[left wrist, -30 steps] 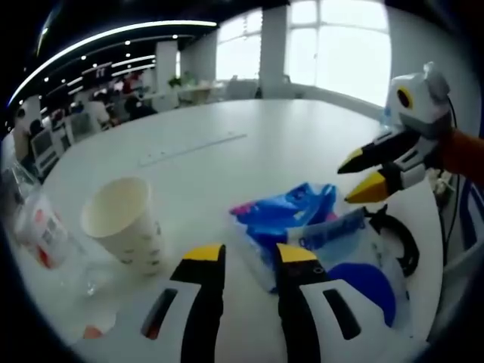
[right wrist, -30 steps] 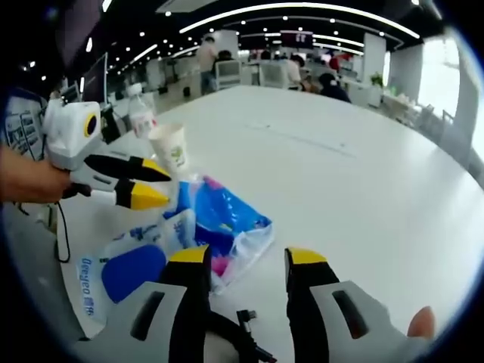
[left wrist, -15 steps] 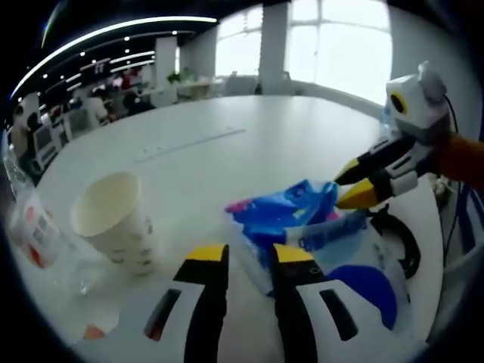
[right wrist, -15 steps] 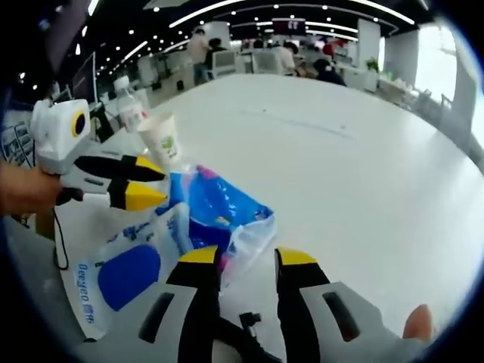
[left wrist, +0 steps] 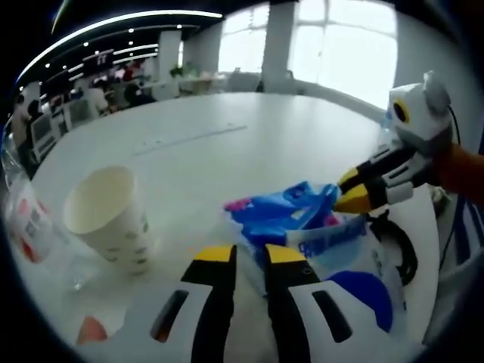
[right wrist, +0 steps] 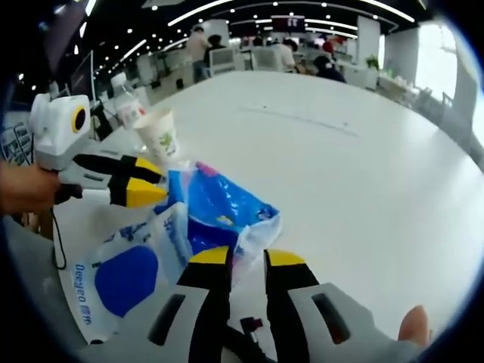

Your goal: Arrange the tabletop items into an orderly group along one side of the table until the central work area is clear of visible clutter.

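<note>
Right gripper [right wrist: 246,257]: jaws nearly together, pinching the near edge of the blue plastic bag [right wrist: 219,215] on the white table [right wrist: 355,174]. Left gripper [left wrist: 249,253]: jaws narrowly apart, tips just beside the bag's opposite edge; grip cannot be told. A paper cup [left wrist: 106,215] stands left of it.

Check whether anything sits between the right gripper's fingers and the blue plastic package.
Nothing visible does. The right gripper has its fingers right at the near edge of the blue plastic package; the paper cup stands beyond it.
</note>
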Demonstrator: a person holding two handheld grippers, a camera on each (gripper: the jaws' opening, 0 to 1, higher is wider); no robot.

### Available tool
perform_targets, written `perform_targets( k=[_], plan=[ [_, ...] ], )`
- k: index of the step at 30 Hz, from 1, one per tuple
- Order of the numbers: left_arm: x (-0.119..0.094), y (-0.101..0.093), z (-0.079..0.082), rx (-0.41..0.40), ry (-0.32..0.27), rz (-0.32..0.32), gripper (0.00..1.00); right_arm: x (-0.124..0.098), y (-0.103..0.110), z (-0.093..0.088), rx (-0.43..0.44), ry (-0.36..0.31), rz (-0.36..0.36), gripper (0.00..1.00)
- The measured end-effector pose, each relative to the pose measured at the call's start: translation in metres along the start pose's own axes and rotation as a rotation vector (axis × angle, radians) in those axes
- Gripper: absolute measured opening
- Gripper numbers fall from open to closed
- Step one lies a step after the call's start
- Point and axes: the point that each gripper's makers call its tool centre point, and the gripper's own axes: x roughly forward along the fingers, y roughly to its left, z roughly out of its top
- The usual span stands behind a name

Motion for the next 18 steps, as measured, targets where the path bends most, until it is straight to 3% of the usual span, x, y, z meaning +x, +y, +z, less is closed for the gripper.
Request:
perform_targets(
  k=[18],
  plan=[
    [0.005, 0.002, 0.012, -0.025, 0.001, 0.004, 0.05, 0.001, -0.008, 0.008, -0.024, -0.031, -0.013, 0.06]
  ],
)
